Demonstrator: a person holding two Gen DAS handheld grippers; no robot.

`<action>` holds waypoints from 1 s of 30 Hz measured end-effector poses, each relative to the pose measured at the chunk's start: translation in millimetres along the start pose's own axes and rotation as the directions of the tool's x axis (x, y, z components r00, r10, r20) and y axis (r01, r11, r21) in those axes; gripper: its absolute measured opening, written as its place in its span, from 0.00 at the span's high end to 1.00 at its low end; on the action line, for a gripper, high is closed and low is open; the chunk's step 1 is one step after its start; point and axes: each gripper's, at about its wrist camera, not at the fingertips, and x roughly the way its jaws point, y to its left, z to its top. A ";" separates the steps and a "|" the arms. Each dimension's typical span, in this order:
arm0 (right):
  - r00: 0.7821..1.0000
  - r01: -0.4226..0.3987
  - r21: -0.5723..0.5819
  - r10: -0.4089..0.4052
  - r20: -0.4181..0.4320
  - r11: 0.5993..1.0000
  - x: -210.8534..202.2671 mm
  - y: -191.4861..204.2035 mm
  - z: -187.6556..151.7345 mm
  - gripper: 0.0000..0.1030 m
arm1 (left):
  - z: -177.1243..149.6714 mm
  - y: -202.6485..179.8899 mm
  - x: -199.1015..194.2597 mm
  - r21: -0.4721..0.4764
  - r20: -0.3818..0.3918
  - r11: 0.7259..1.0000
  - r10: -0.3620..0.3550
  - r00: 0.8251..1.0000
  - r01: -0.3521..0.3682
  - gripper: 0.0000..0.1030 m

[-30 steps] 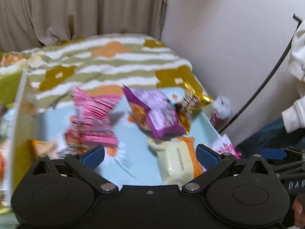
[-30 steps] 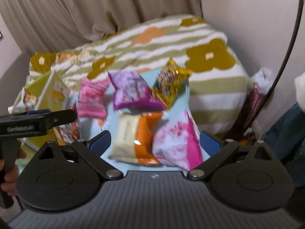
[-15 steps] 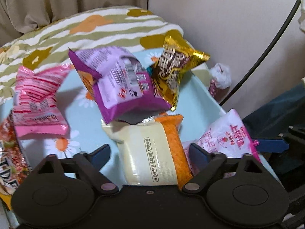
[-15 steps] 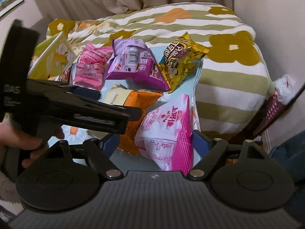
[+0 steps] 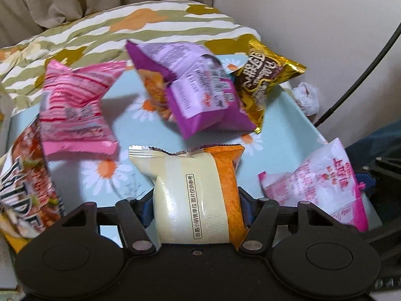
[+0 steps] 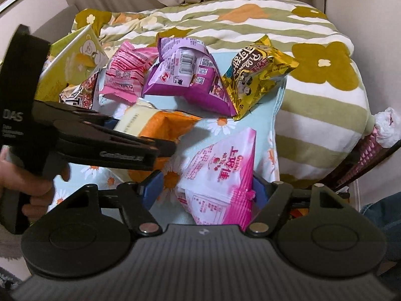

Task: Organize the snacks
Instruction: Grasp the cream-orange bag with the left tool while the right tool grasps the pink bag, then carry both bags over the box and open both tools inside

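Several snack bags lie on a light blue daisy-print surface (image 5: 120, 115). My left gripper (image 5: 196, 208) is shut on a cream and orange bag (image 5: 198, 193); the bag also shows in the right wrist view (image 6: 160, 125). My right gripper (image 6: 204, 193) is open around the near end of a white and pink bag (image 6: 220, 175), the left pad apart from it. That bag also shows in the left wrist view (image 5: 323, 178). Farther back lie a purple bag (image 6: 188, 75), a gold bag (image 6: 258, 75) and a pink striped bag (image 6: 125, 72).
A yellow-green box (image 6: 72, 62) stands at the left with a red and white packet (image 5: 27, 175) beside it. A striped flower blanket (image 6: 300, 57) covers the bed behind. A black cable (image 5: 363, 67) runs along the wall at right. The surface's edge drops off at right.
My left gripper moved forward and closed on the cream and orange bag. My right gripper moved forward around the white and pink bag.
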 end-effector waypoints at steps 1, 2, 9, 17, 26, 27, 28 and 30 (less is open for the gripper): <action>1.000 0.001 -0.003 -0.001 -0.004 1.000 2.1 0.5 0.4 0.15 | -2.1 2.0 -1.2 -0.003 -0.001 1.000 0.001 1.000 -0.001 0.35; 1.000 0.003 -0.005 -0.003 -0.008 1.000 4.2 0.9 0.9 0.15 | -4.2 3.7 -2.4 -0.005 -0.002 1.000 0.004 1.000 -0.004 0.35; 0.999 0.022 -0.014 -0.022 -0.040 1.000 19.4 0.7 -0.2 0.22 | -13.6 8.7 -9.5 -0.005 -0.012 0.999 0.034 0.999 -0.034 0.36; 0.999 0.028 -0.065 -0.031 -0.043 0.998 25.4 9.8 -2.5 0.33 | -26.5 12.6 -21.9 -0.032 0.004 0.998 0.054 0.999 -0.054 0.38; 1.000 0.015 -0.052 -0.014 0.016 0.999 3.9 14.6 9.6 0.50 | -27.0 21.9 -72.0 -0.111 0.112 0.991 0.081 0.990 -0.069 0.38; 1.000 0.011 -0.058 -0.009 0.029 0.998 -0.4 17.3 11.9 0.50 | -26.6 23.4 -80.0 -0.123 0.130 0.989 0.093 0.987 -0.077 0.38; 0.999 0.004 -0.064 -0.002 0.043 0.998 -4.7 20.4 15.2 0.50 | -26.4 25.1 -89.1 -0.136 0.150 0.987 0.109 0.983 -0.089 0.38; 0.997 -0.016 -0.075 0.022 0.073 0.997 -13.8 27.7 22.6 0.50 | -26.0 29.9 -108.9 -0.163 0.187 0.980 0.142 0.972 -0.112 0.38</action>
